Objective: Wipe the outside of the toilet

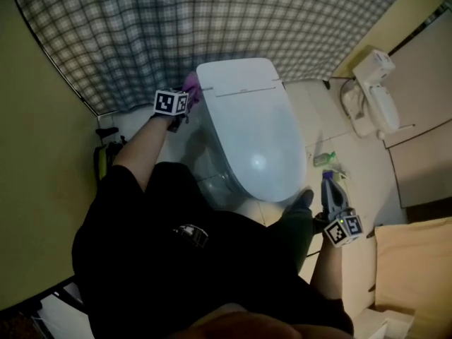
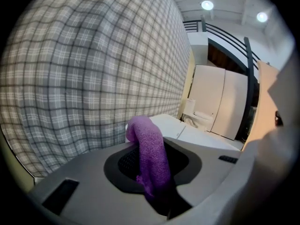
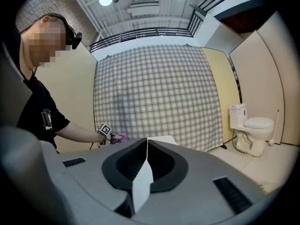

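Purple cloth (image 2: 149,158), pinched in the left gripper (image 1: 187,94), works the toilet (image 1: 251,129)'s far-left corner, the right gripper (image 1: 328,189) pressed closed and empty; the next stroke likely sweeps nearward.

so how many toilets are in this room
2. One toilet sits right below the person, the left gripper holding a purple cloth at its tank; the second toilet stands farther right.

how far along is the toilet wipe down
Done: no picture shows which parts are already wiped. In hand: the left gripper is shut on a purple cloth at the toilet's rear left corner. The right gripper is shut and empty, off to the side. Left: probably the lid, front and right side.
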Available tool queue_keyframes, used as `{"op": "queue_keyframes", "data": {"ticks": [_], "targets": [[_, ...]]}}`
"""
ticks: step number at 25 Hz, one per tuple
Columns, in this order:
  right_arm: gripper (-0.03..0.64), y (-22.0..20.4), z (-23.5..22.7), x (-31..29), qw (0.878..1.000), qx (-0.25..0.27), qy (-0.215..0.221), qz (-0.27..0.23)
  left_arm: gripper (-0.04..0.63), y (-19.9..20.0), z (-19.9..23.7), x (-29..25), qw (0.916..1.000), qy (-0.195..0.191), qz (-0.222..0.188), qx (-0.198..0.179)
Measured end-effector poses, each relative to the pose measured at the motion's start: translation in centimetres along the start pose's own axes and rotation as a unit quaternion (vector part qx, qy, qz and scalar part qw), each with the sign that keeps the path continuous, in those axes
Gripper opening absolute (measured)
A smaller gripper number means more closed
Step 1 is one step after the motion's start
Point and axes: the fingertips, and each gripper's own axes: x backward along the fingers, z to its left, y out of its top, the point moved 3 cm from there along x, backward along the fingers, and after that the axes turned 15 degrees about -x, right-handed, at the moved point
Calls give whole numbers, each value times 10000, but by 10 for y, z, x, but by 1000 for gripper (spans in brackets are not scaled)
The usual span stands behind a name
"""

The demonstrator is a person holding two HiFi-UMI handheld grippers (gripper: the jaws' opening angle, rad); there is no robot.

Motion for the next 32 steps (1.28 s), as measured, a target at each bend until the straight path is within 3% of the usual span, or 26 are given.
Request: {"op": "queue_keyframes", "data": {"ticks": [3, 5, 11, 15, 17, 25, 32], "targets": [[11, 3, -19, -4, 9995, -68, -267, 120, 89, 4, 34, -47, 9994, 104, 0, 340], [11, 5, -30, -7, 9988, -127, -426, 195, 89, 3, 50, -78, 9992, 158, 112, 355], [11, 7, -64, -23, 9963, -281, -708, 396, 89, -7, 90, -148, 9969, 374, 677, -166], [11, 1, -79, -38, 9959, -307, -687, 512, 89, 0, 98, -164, 9956, 316, 674, -578], [11, -3, -83, -45, 9960, -343, -633, 529, 89, -1, 96, -165, 9964, 234, 610, -535], [11, -10, -67, -42, 9971, -407, -466, 439, 89, -26, 56, -131, 9998, -9, 185, -30], [11, -3, -39, -18, 9990, -236, -328, 184, 89, -58, -28, -81, 9962, -689, 363, -382]]}}
